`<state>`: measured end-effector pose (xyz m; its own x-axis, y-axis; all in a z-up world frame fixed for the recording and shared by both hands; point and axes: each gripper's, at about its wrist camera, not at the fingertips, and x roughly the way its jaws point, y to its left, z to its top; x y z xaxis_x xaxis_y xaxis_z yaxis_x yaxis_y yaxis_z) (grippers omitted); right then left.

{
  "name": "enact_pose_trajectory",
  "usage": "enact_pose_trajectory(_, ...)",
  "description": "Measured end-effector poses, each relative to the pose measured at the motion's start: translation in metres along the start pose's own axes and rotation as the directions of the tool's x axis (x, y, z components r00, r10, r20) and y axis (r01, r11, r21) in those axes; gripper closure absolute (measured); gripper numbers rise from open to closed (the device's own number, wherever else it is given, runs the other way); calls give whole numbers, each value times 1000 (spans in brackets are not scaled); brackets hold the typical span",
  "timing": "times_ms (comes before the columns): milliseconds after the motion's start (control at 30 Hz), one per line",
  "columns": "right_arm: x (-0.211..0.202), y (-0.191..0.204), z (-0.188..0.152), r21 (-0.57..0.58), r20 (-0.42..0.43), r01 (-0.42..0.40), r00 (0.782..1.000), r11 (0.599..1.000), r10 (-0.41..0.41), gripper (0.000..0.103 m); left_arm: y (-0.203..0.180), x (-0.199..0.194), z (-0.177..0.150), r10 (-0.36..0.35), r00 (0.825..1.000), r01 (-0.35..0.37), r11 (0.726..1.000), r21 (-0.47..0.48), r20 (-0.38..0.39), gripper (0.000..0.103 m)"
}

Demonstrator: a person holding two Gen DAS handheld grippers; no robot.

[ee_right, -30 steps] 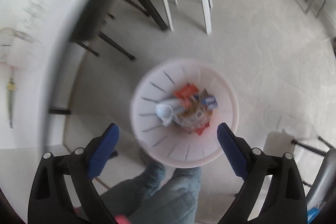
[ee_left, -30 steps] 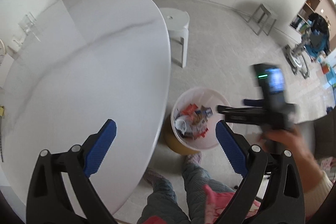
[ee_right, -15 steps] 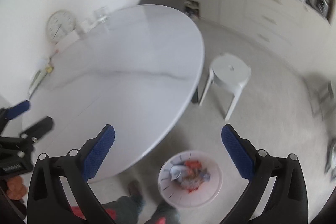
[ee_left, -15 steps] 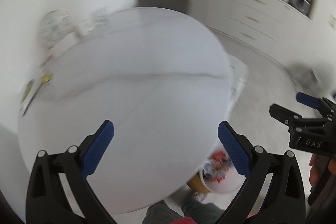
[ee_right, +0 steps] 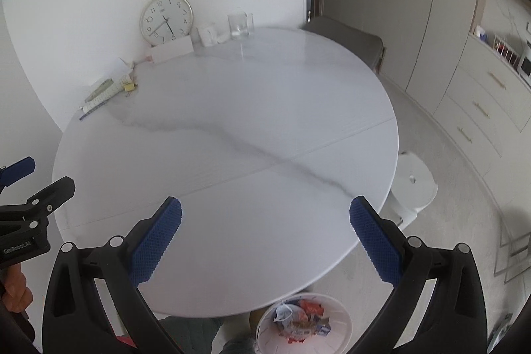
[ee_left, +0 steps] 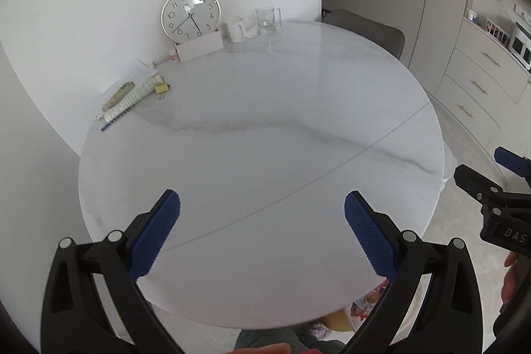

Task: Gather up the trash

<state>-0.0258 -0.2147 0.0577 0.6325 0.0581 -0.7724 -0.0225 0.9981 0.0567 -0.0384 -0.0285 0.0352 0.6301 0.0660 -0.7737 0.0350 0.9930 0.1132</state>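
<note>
Change since a second ago: both of my grippers have lifted from over the bin to look across the tabletop; half a second ago the view was blurred, now it is sharp.
My left gripper (ee_left: 262,233): low centre of its frame, blue pads wide apart, holding nothing.
My right gripper (ee_right: 265,238): low centre of its frame, pads likewise wide apart and empty; it also shows at the right edge of the left view.
Trash bin (ee_right: 338,304): white, at the bottom edge of the right view, on the floor under the near rim of the table, with crumpled wrappers (ee_right: 302,322) inside.
Table (ee_left: 265,121): round white marble top with a grey vein and a straight seam, filling the middle of both views.
Stool (ee_right: 413,184): white, on the floor just beside the table's right edge.
Far side of table: a notebook (ee_left: 129,100) with a yellow clip at upper left, then a white box (ee_left: 199,50), a white mug (ee_left: 235,30) and a clear glass (ee_left: 265,20).
Clock (ee_left: 190,14): round, leaning against the white wall.
Room: beige cabinets (ee_right: 478,108) and drawers along the right.
</note>
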Motion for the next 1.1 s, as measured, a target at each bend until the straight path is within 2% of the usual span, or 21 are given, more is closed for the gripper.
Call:
enact_pose_trajectory(167, -16, 15, 26, -2, 63, 39, 997, 999, -39, 2, 15, -4, 29, -3, 999, 3, 1000, -4, 49, 8)
enact_pose_trajectory(333, -42, 32, 67, -9, 161, 82, 984, 997, -80, 2, 36, -10, 71, -7, 991, 8, 1000, -8, 132, 8)
enact_pose_trajectory(533, -77, 46, 106, 22, 290, 67, 955, 998, -70, 2, 52, -25, 116, -20, 971, 23, 1000, -12, 239, 8)
enact_pose_trajectory(633, -85, 51, 114, 45, 319, 59, 945, 997, -70, 2, 58, -27, 129, -48, 966, 54, 998, -17, 253, 8)
enact_pose_trajectory(767, -79, 51, 112, 72, 297, 58, 952, 996, -77, 2, 58, -22, 137, -64, 968, 70, 997, -18, 241, 8)
enact_pose_trajectory(967, -48, 42, 99, 123, 193, 51, 978, 991, -74, 2, 54, -4, 129, -85, 977, 88, 996, -7, 193, 8)
enact_pose_trajectory(1100, -44, 38, 95, 137, 177, 63, 980, 989, -87, 2, 52, 2, 127, -96, 979, 99, 995, -5, 179, 8)
